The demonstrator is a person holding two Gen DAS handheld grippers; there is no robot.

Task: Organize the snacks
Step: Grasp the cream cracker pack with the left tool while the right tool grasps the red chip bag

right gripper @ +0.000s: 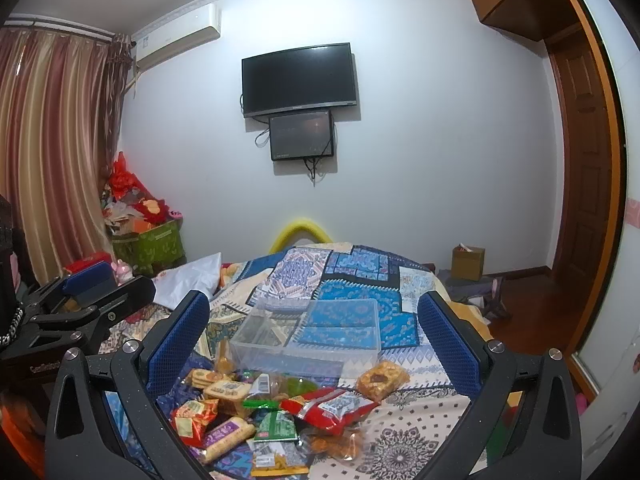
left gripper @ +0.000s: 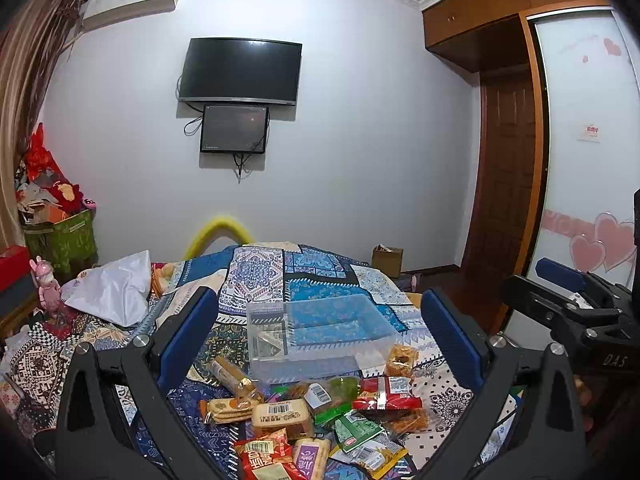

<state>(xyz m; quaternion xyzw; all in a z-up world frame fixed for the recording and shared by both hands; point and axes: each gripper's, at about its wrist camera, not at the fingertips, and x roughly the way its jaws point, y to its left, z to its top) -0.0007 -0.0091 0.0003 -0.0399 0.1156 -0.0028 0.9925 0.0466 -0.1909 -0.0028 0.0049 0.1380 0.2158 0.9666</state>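
Note:
A pile of wrapped snacks point(left gripper: 316, 412) lies on the patterned bedspread point(left gripper: 312, 280), also in the right wrist view point(right gripper: 280, 408): red packets, green packets, biscuit packs and a caramel-coloured bar point(left gripper: 402, 360). A clear plastic divided box point(left gripper: 320, 330) stands empty just beyond the pile; it also shows in the right wrist view point(right gripper: 308, 334). My left gripper point(left gripper: 320, 340) is open and empty, held above the pile. My right gripper point(right gripper: 314, 340) is open and empty, beside the left one. Each gripper shows at the edge of the other's view.
A white plastic bag point(left gripper: 116, 288) lies on the bed at the left. A green bin point(left gripper: 64, 240) full of clutter stands by the curtain. A cardboard box point(left gripper: 387, 260) sits on the floor past the bed. A wardrobe point(left gripper: 580, 140) is on the right.

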